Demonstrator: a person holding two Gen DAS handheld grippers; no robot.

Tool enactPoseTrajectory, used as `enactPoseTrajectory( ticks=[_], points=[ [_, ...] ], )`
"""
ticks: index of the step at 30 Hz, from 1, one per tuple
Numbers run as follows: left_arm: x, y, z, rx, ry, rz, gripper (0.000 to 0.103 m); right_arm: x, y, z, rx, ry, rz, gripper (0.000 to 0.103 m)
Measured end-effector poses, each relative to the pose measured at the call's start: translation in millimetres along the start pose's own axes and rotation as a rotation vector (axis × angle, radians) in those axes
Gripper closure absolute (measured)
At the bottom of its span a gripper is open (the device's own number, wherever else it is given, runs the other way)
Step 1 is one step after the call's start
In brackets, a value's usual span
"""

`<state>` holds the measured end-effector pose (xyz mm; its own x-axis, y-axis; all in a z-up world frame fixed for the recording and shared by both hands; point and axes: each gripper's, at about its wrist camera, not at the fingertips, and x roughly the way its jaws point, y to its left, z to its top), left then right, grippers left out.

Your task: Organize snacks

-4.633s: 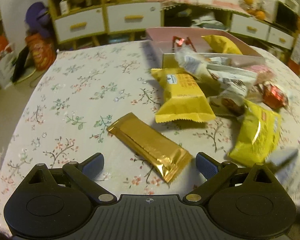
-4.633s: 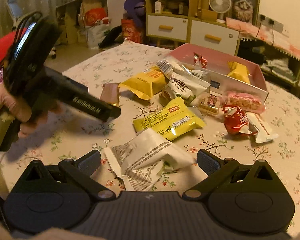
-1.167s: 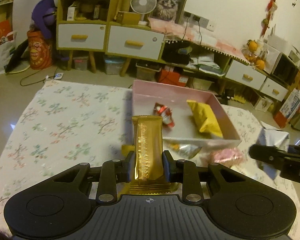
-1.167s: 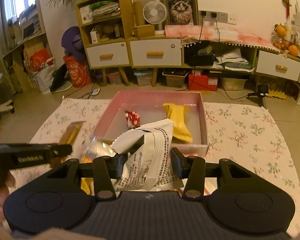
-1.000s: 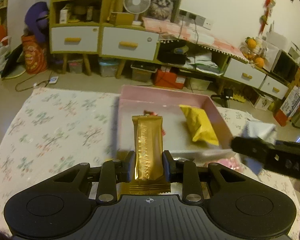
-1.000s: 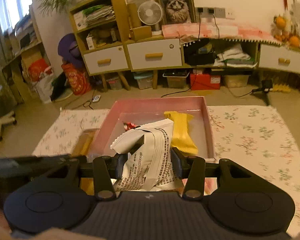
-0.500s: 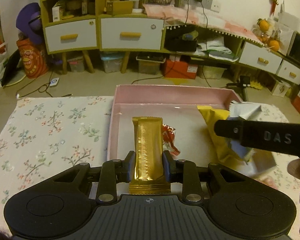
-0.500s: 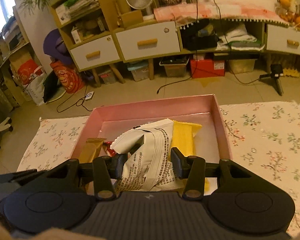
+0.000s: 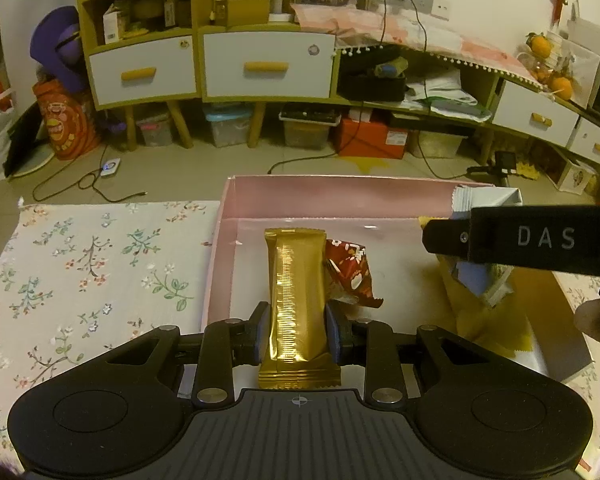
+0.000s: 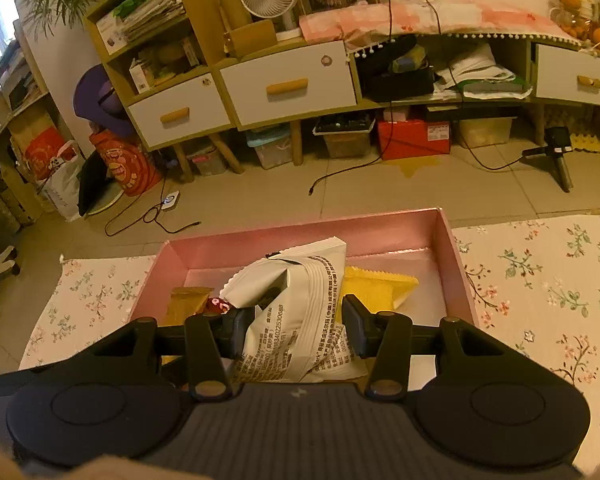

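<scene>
Both grippers (image 9: 298, 332) (image 10: 299, 328) — clamped, tilted down

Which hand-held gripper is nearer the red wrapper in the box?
Left. Left hand-held gripper is right beside the red wrapper; right hand-held gripper hangs over the yellow pack.

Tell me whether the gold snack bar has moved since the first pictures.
Yes. The gold snack bar lay on the floral tablecloth; now the left gripper holds it over the pink box.
</scene>
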<state>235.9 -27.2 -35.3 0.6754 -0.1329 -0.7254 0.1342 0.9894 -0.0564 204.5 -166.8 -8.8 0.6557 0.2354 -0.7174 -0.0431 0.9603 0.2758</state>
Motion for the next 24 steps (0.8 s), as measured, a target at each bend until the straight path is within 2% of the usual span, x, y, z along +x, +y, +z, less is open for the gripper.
enactPoseTrajectory(
  ticks=[2,5,9,13,24],
  points=[
    [-0.8,-0.4,0.2,0.002,-0.006,-0.003,0.072,-0.1,0.0,1.5,0.0,-0.007,0.011,0.058],
    [-3.9,-3.3,-0.2,0.027,-0.011,-0.007,0.07,-2.6,0.2,3.6,-0.006,-0.019,0.013,0.046],
    [-11.0,-7.7,0.0,0.06,-0.015,-0.004,0.051,-8.6,0.3,7.3,-0.005,-0.029,0.008,0.038],
    [-21.0,-10.9,0.1,0.077,-0.02,-0.001,0.036,-14.6,-0.9,9.0,0.003,-0.036,-0.001,0.031],
    [-58.3,-11.6,-9.9,0.082,-0.028,-0.014,0.022,-45.4,3.0,0.3,-0.029,-0.04,-0.041,0.017]
  ],
)
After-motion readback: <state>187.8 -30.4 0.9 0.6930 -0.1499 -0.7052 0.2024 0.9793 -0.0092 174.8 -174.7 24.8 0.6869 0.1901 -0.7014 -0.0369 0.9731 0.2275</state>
